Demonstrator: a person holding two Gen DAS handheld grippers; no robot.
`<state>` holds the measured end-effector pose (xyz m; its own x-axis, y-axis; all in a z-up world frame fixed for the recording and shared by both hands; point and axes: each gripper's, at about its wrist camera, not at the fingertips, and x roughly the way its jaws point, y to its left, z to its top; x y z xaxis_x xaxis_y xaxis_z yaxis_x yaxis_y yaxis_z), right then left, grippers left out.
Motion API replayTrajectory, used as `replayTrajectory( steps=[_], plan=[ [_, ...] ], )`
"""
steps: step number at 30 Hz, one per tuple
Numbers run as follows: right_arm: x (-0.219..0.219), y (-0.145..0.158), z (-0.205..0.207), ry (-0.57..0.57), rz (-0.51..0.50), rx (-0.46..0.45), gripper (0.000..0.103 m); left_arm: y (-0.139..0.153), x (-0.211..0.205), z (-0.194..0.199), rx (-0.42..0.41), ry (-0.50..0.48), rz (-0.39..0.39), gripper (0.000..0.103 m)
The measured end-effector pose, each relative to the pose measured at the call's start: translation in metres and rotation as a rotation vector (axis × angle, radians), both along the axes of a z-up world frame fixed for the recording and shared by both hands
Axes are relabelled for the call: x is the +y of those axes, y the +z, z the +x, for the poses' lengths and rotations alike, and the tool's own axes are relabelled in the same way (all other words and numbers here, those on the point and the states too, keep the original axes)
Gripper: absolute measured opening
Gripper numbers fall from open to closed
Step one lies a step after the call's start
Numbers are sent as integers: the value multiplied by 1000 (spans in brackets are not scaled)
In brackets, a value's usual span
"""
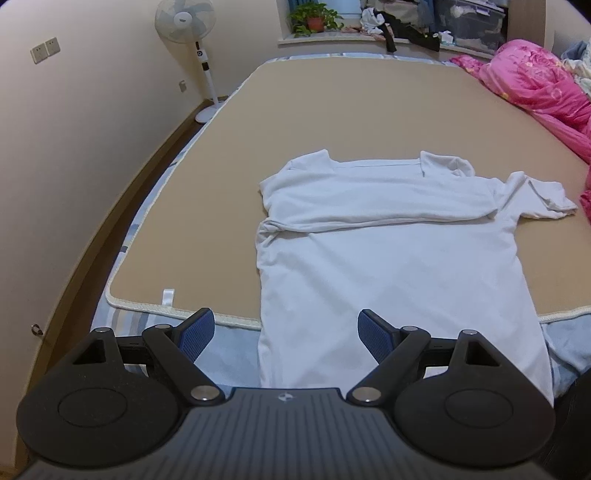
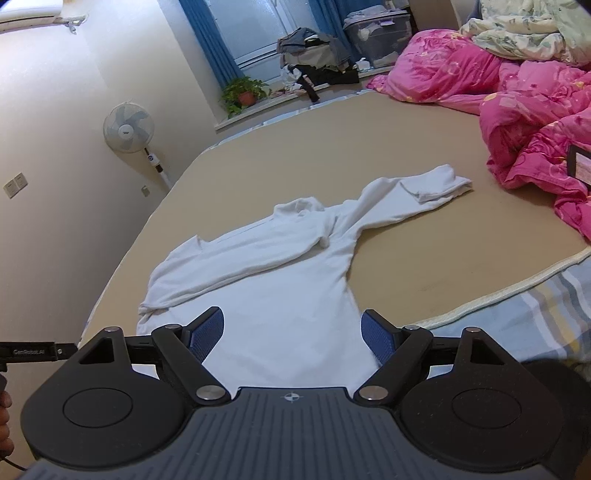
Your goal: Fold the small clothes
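Both claws hang wide open and empty over the bed's near edge — the left claw [image 1: 286, 334] and right claw [image 2: 293, 334] poised above the hem of a white T-shirt [image 1: 388, 258]. A clean fold likely means pinching both hem corners evenly. The shirt lies on the tan mat [image 1: 351, 103], one sleeve already folded across its chest — the other splayed outward.

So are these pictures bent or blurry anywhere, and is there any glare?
Left wrist view: fisheye bends the wall and mat edge; shirt sharp, no glare. Right wrist view: same bending, dark corners, bright window, soft even light on the shirt.
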<state>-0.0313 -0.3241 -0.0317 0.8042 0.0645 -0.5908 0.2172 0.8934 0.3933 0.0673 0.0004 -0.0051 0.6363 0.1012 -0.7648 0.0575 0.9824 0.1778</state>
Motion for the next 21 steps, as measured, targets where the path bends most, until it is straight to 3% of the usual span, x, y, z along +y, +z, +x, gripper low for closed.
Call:
replayTrajectory(
  steps=[5,11,21],
  plan=[
    [-33,-19,20,-85,46,2,83,-7,-5,24,36,31,45,89],
    [-99,-48,53,-250,116,-69,83,-7,-12,60,46,81,95,89],
    [-255,-124,170,-525,304,-50,82,-24,-11,114,121,167,142,89]
  ],
)
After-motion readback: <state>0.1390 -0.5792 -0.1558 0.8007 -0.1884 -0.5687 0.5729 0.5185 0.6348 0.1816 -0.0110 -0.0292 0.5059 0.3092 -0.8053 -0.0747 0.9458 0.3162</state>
